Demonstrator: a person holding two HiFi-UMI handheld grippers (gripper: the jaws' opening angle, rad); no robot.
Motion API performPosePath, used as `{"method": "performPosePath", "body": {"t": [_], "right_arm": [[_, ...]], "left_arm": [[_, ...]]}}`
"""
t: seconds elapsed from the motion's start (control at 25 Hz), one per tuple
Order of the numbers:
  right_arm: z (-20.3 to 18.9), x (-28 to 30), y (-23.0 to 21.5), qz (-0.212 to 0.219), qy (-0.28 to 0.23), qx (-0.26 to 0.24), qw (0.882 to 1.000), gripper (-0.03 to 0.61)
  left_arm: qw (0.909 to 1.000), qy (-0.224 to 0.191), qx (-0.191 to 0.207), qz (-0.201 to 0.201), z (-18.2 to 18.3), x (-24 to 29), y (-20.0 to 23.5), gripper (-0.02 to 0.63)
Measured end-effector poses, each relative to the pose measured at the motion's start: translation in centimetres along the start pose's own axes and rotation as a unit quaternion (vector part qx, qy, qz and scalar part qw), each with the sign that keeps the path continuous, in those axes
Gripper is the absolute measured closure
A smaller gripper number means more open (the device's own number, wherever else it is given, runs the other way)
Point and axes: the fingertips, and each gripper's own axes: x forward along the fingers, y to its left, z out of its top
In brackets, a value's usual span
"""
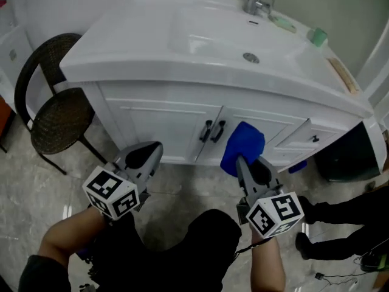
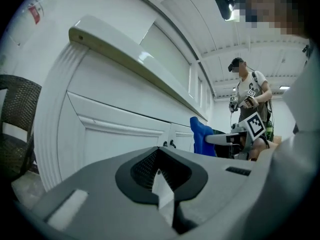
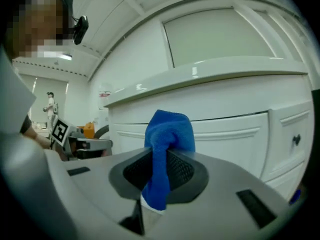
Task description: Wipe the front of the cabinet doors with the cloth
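Note:
The white cabinet under the sink has two doors [image 1: 164, 125] with a pair of black handles [image 1: 212, 131] at their meeting edge. My right gripper [image 1: 244, 160] is shut on a blue cloth [image 1: 243, 145], which is bunched up in front of the right door, just right of the handles. In the right gripper view the cloth [image 3: 168, 134] stands up out of the jaws before the white door panel [image 3: 230, 134]; whether it touches cannot be told. My left gripper [image 1: 148, 153] hangs shut and empty, low before the left door. The left gripper view shows the cloth [image 2: 201, 136] off to the right.
A dark wicker chair [image 1: 58, 117] stands left of the cabinet. Drawers [image 1: 302, 140] and a black bin [image 1: 349, 154] are on the right. Another person's legs [image 1: 340, 215] are at the right on the tiled floor. A faucet [image 1: 258, 2] and green cup [image 1: 316, 37] sit on the countertop.

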Motion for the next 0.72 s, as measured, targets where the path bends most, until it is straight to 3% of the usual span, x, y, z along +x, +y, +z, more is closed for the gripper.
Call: {"method": "performPosePath", "body": {"t": [0.16,0.36,0.72], "right_arm": [[-0.9,3.7,8.5,0.044,-0.021,-0.002,0.999,0.529],[-1.5,5.5,15.7,0.081,-0.048,-0.030,0.995,0.529],[-2.9,6.8,19.5,0.122,-0.038,-0.059,0.990,0.529]], "left_arm": [[0.9995,0.003,0.018,0.027,0.6,-1.9,2.5,0.614],[0.9989,0.000,0.032,0.034,0.2,-4.7,4.2,0.614],[0.9977,-0.005,0.039,0.056,0.3,-7.1,6.0,0.614]]}}
